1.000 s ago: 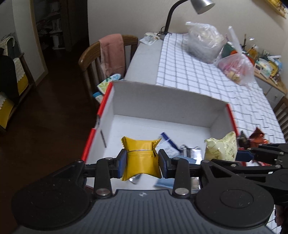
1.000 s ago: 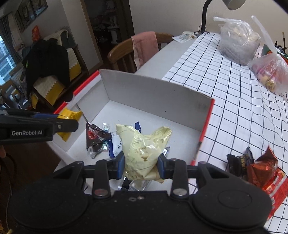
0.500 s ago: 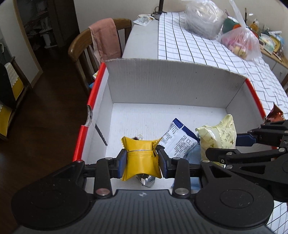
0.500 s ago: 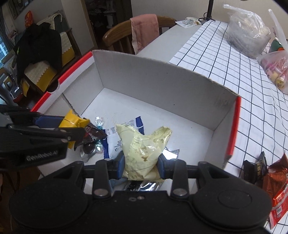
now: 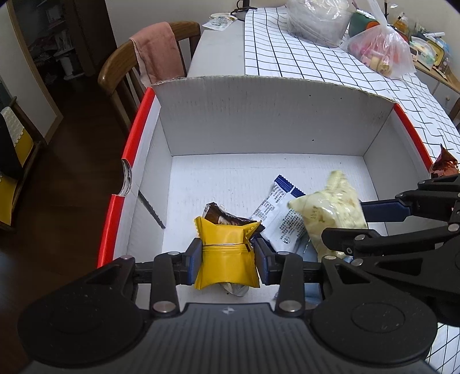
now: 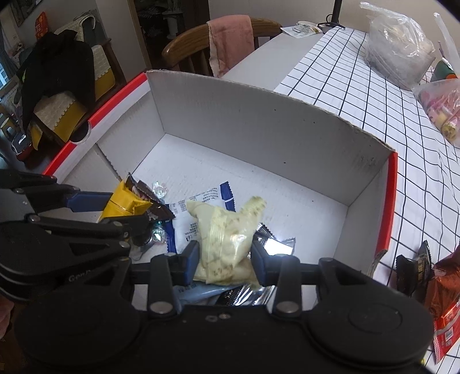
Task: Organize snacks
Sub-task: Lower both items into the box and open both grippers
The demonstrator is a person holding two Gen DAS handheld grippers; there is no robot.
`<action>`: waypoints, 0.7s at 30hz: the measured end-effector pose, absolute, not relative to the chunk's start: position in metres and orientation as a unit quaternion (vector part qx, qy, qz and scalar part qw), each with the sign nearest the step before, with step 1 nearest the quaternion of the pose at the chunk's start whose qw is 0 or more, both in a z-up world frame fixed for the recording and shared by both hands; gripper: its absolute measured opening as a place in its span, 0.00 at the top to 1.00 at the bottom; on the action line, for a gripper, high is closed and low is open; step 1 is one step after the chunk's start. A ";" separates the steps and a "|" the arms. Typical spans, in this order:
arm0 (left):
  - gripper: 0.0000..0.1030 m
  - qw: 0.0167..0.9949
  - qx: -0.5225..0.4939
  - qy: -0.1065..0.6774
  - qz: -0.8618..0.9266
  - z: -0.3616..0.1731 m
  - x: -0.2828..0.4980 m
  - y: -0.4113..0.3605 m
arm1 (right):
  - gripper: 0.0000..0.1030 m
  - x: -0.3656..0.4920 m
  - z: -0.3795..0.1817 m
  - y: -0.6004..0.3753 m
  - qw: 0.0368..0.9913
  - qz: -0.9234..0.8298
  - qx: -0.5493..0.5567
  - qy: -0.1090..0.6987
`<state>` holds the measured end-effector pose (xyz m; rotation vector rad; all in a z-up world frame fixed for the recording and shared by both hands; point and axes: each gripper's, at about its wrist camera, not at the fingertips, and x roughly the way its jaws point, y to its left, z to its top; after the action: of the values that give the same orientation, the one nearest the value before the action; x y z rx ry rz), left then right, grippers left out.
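Checked cloth covers the counter [image 5: 287, 57], and an open white cardboard box [image 5: 273, 115] with red edges stands on it at the near end.

Left gripper [image 5: 227, 254]: clenched on a yellow packet [image 5: 227, 259], which is pinched at its waist between both pads, low inside the box near its left wall.

Right gripper [image 6: 224, 253]: its jaws have just been opening. A pale yellow packet [image 6: 224, 236] sits between them with both pads touching its sides, so the hold is slack but not let go. It hangs over the box floor, toward the near wall.

On the box floor beneath and beyond the grippers:
- a brown wrapper [image 5: 218, 214], directly behind the yellow packet
- a white-and-blue packet [image 5: 276, 215], between the two held items
- silver foil wrappers [image 6: 276, 244], under the right gripper

Outside the box, beside its right wall, lie a dark packet [image 6: 414, 267] and a red-brown packet [image 6: 445, 282]. Beyond the far wall stand clear plastic bags [image 5: 316, 20]. A wooden chair [image 5: 115, 66] draped with a pink towel [image 5: 155, 54] is off the far left corner.
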<state>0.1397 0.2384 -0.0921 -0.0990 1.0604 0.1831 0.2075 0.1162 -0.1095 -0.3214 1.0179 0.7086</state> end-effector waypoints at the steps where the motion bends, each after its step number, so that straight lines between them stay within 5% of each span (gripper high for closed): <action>1: 0.61 0.858 -0.048 0.504 0.087 -0.091 0.140 0.239 | 0.61 0.207 -0.109 0.114 0.802 0.331 -0.148 0.474; 10: 0.57 0.863 -0.048 0.497 0.079 -0.083 0.131 0.241 | 0.46 0.197 -0.099 0.104 0.808 0.337 -0.132 0.465; 14: 0.47 0.871 -0.053 0.482 0.073 -0.074 0.124 0.241 | 0.39 0.192 -0.089 0.094 0.813 0.342 -0.119 0.455; 21: 0.45 0.884 -0.053 0.460 0.060 -0.054 0.115 0.236 | 0.36 0.182 -0.070 0.081 0.822 0.351 -0.106 0.435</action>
<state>0.1145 0.2355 -0.0545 -0.1111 0.9566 0.1252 0.1822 0.0813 -0.0703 -0.2259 0.9255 0.7468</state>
